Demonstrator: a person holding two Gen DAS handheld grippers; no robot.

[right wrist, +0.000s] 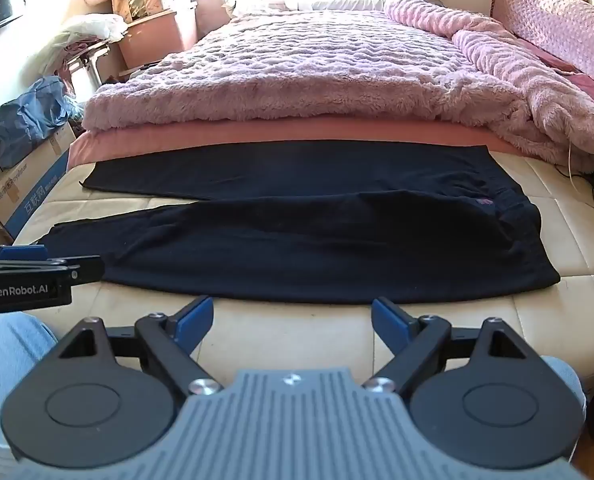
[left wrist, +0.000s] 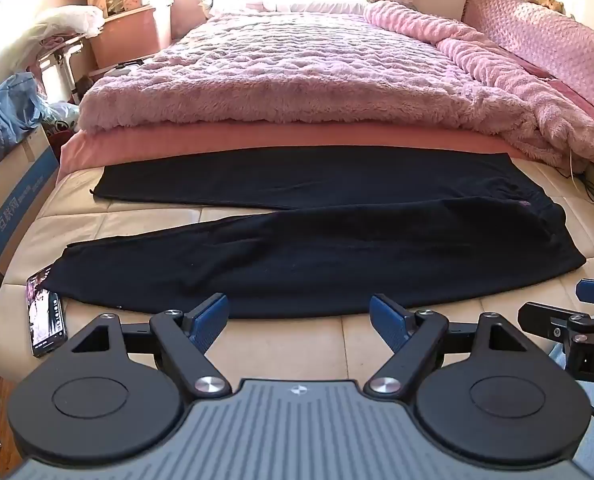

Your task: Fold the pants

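**Black pants laid flat on the mattress, both grippers spread and empty**

The black pants point(left wrist: 317, 240) lie spread across the bare cream mattress point(left wrist: 257, 340), lengthwise from side to side. The waistband sits toward the right, with a small pink label point(right wrist: 485, 201) showing near it; the two legs run leftward and part into a narrow V, the cream surface visible between them. The far leg lies just beside the edge of a pink sheet point(left wrist: 257, 140), above which a fluffy pink blanket point(left wrist: 297, 60) covers the rest of the bed. A phone point(left wrist: 45, 316) rests on the mattress at the left, its upper end touching or slightly tucked under the hem of the near leg.

The left gripper point(left wrist: 299, 320) hovers over the bare mattress just short of the near edge of the pants, its blue-padded fingers point(left wrist: 209, 320) set wide apart with nothing between them. The right gripper point(right wrist: 293, 322) takes a matching pose further right, fingers likewise spread and empty, the fabric edge just beyond the tips. Each gripper appears at the margin of the other's view. Cardboard boxes point(left wrist: 13, 200) stand beside the bed at left.
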